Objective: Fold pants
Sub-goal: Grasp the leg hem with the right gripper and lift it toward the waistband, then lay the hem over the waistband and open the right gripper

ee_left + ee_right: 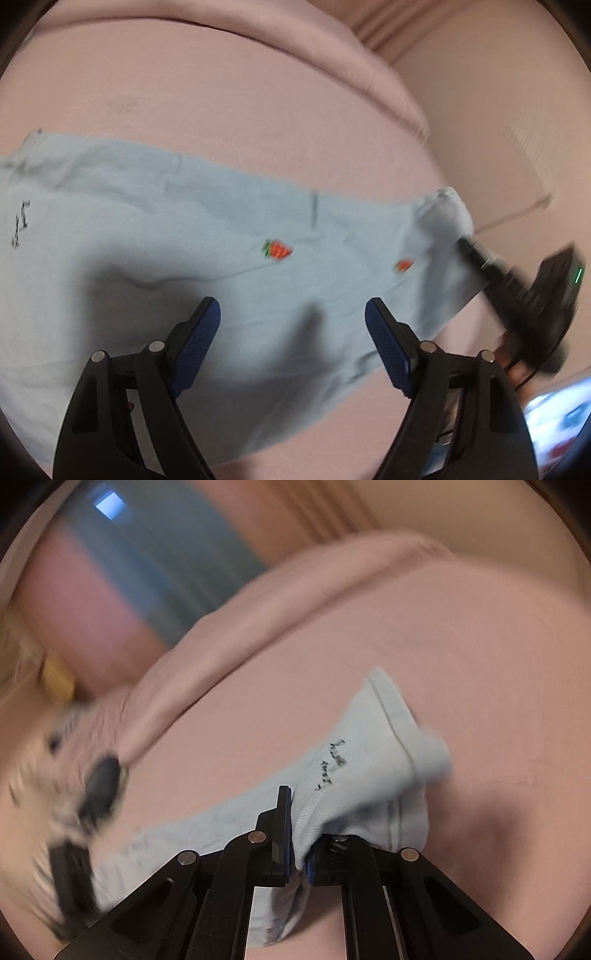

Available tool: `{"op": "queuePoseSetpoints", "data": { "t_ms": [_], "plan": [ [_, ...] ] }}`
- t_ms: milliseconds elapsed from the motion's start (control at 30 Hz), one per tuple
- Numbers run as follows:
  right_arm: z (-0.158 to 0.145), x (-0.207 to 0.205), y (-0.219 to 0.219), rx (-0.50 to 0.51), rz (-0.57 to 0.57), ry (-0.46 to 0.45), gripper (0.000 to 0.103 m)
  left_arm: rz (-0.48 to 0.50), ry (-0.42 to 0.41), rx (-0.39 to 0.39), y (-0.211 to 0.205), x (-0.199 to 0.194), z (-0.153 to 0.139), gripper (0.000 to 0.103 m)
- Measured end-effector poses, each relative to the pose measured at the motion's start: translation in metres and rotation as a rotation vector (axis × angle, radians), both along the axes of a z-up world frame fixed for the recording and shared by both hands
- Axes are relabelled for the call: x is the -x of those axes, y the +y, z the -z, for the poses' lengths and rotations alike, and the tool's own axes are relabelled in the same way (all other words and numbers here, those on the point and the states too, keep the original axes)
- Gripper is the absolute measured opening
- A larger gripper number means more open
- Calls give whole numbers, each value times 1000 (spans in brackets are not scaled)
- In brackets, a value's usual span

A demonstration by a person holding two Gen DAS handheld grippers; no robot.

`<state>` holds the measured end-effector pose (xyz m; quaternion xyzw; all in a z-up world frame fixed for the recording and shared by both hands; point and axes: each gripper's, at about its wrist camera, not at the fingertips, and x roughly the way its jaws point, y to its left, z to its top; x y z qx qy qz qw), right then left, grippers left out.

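At the bottom centre of the left wrist view, the left gripper (pixel 291 317) stands with its jaws spread wide, the blue ribbed pads (pixel 201 343) well apart and nothing between them. It hovers over the pants (pixel 177 229), tilted downward; whether the tips touch the cloth cannot be told. The pants, pale blue with small carrot motifs (pixel 277 250) and a line of dark script (pixel 20 225) near the left edge, lie spread across the middle of the frame on a pink bed sheet (pixel 221 110). At the right edge of the same frame, the right gripper (pixel 476 254), blurred, meets the far end of the cloth.

At the lower centre of the right wrist view, the right gripper (pixel 299 853) is clamped tight on a bunched fold of the pants (pixel 354 760), which rises between the jaws and drapes toward the upper right, the script (pixel 332 764) showing above the pinch. The bed sheet (pixel 443 635) fills the background. At the lower left, the left gripper (pixel 74 871) appears only as a dark blur.
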<state>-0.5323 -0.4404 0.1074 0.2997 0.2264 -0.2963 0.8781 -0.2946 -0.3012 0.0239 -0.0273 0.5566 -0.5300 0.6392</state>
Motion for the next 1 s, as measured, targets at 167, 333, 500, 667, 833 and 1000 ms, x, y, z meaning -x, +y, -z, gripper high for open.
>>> {"op": "queuePoseSetpoints", "data": {
  "t_ms": [167,333,500,667,833,1000],
  "plan": [
    [-18,-59,83,333,-203,148,8,-75,215,194,27,-26,-12,83],
    [22,-110,164,624,-355,386,8,-143,310,240,47,-42,5,95],
    [83,-135,216,722,-535,537,9,-171,417,148,52,-48,44,93],
    [85,-123,220,792,-509,531,31,-142,411,142,50,-50,39,89],
    [80,-129,204,712,-525,518,20,-124,384,68,37,-49,47,9],
    [66,-133,214,781,-531,496,10,-147,273,164,70,-55,21,9]
  ]
}}
